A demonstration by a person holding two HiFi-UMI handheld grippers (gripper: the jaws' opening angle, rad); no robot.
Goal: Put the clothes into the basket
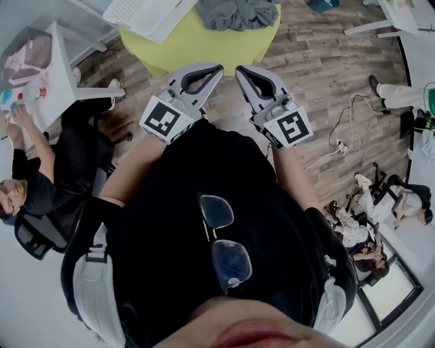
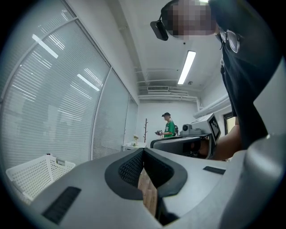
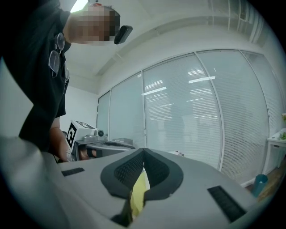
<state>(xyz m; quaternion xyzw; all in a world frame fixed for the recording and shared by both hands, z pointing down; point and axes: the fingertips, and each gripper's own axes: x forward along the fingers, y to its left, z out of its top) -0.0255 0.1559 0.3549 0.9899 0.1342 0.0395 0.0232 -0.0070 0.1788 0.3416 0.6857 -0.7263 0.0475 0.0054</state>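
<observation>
A pile of grey clothes [image 1: 238, 13] lies on a round yellow-green table [image 1: 197, 44] at the top of the head view. A white slatted basket [image 1: 146, 13] stands on the table's left side; it also shows in the left gripper view as the basket [image 2: 33, 176] at the lower left. Both grippers are held side by side in front of the person's chest, short of the table and pointing toward it. My left gripper [image 1: 216, 68] [image 2: 143, 150] is shut with its tips touching and nothing held. My right gripper [image 1: 241, 70] [image 3: 144, 150] is likewise shut and holds nothing.
The floor is wood planks. A seated person [image 1: 41, 183] and a white desk [image 1: 47, 61] are at the left. Cables [image 1: 340, 139] and more seated people [image 1: 380, 204] are at the right. A person in green [image 2: 168, 126] stands far off. A blue cup [image 3: 259, 183] stands by the windows.
</observation>
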